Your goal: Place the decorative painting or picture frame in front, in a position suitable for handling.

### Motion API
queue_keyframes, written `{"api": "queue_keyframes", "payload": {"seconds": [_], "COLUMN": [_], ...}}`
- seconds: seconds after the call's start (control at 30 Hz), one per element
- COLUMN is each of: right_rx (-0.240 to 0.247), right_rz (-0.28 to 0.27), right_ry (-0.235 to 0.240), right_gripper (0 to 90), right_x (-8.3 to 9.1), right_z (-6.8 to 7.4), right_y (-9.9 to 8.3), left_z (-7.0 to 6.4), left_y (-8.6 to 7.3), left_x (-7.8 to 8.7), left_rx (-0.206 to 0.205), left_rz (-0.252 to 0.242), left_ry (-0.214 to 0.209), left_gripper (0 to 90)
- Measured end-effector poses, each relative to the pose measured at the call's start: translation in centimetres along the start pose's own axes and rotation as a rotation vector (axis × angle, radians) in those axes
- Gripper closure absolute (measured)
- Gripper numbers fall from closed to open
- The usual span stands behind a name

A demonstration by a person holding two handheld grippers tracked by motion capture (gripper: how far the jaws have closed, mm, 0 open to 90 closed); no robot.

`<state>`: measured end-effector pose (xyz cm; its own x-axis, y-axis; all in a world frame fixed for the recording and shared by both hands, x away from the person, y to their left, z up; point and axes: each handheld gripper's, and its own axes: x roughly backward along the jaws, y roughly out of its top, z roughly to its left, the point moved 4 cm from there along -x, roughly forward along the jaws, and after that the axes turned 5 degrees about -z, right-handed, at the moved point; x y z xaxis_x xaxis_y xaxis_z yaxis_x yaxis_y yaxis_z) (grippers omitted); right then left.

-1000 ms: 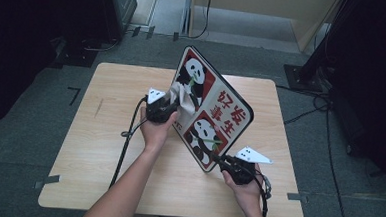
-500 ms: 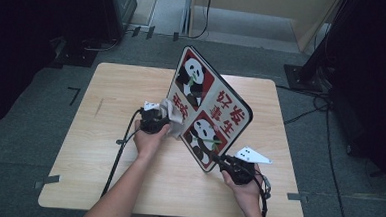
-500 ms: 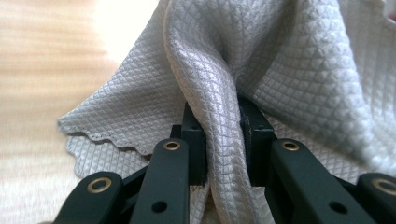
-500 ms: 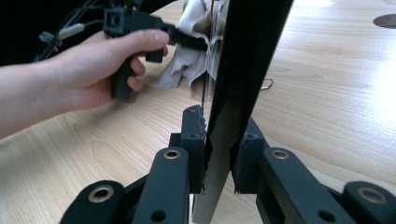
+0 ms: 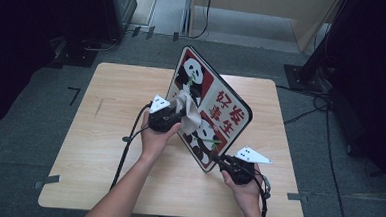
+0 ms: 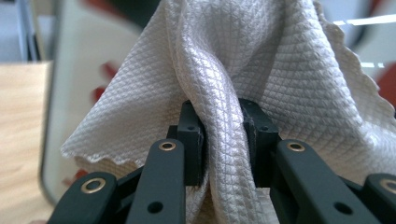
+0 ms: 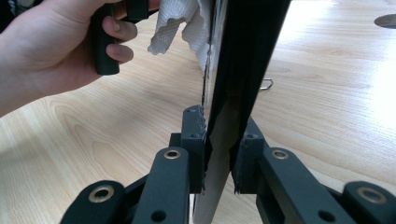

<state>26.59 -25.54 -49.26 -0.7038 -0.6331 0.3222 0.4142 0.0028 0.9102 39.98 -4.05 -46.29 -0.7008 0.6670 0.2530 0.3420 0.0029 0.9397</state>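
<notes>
While the right gripper (image 5: 226, 164) is clamping the tray (image 5: 228, 115) upright, the left gripper (image 5: 179, 119), pinching the cloth (image 5: 189, 113), is wiping back toward twelve o'clock.

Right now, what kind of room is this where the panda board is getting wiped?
Probably a lab or studio set up for recording, not a home. A bare wooden table stands alone on grey carpet, with black stands and loose cables around it.

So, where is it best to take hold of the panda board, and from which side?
Grip the panda board at its thin lower corner, from the person's side, as the right gripper does: the board stands tilted on edge, so one finger fits on each face.
</notes>
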Motion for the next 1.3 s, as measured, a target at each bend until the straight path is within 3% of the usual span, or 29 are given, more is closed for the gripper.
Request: {"api": "queue_keyframes", "payload": {"seconds": [0.03, 0.1, 0.2, 0.3, 0.43, 0.6, 0.9, 0.97, 1.03, 1.13, 1.3], "right_rx": [-0.001, -0.005, -0.002, -0.001, 0.003, 0.003, 0.0, -0.001, -0.005, -0.008, -0.005], "right_rz": [-0.001, -0.001, 0.0, 0.0, -0.001, 0.001, 0.001, 0.003, 0.002, 0.004, 0.007], "right_ry": [0.0, 0.0, -0.001, -0.001, -0.003, -0.003, -0.001, 0.0, 0.0, 0.0, -0.002], "right_gripper": [78.6, 78.5, 78.5, 78.5, 78.5, 78.6, 78.5, 78.5, 78.5, 78.4, 78.4], "right_x": [0.0, 0.0, 0.0, 0.0, -0.1, -0.1, -0.2, -0.1, -0.1, -0.1, -0.2], "right_z": [0.0, 0.0, 0.0, 0.0, 0.0, 0.0, 0.0, 0.0, 0.0, -0.1, -0.1], "right_y": [0.0, 0.0, 0.0, 0.0, 0.0, 0.1, 0.1, 0.1, 0.1, 0.1, 0.1], "left_z": [-0.1, 0.2, 0.6, 1.0, 1.2, -0.1, -3.9, -4.4, -4.4, -3.8, -2.2], "left_y": [-0.3, -1.4, -3.5, -6.2, -7.9, -6.8, 1.3, 2.2, 2.1, 0.8, -3.8], "left_x": [0.0, -0.1, 0.1, 0.3, 0.4, 0.5, 0.5, 0.5, 0.4, 0.4, 0.7], "left_rx": [-0.015, 0.008, 0.01, 0.015, 0.042, 0.02, -0.015, -0.041, -0.041, -0.005, -0.019], "left_rz": [0.011, 0.035, 0.084, 0.157, 0.231, 0.211, 0.038, 0.015, 0.015, 0.021, 0.117], "left_ry": [0.001, -0.006, 0.01, 0.043, 0.072, 0.059, -0.037, -0.046, -0.055, -0.073, -0.038], "left_gripper": [74.3, 75.2, 75.6, 75.9, 76.3, 77.8, 75.7, 75.0, 75.0, 74.4, 73.9]}}
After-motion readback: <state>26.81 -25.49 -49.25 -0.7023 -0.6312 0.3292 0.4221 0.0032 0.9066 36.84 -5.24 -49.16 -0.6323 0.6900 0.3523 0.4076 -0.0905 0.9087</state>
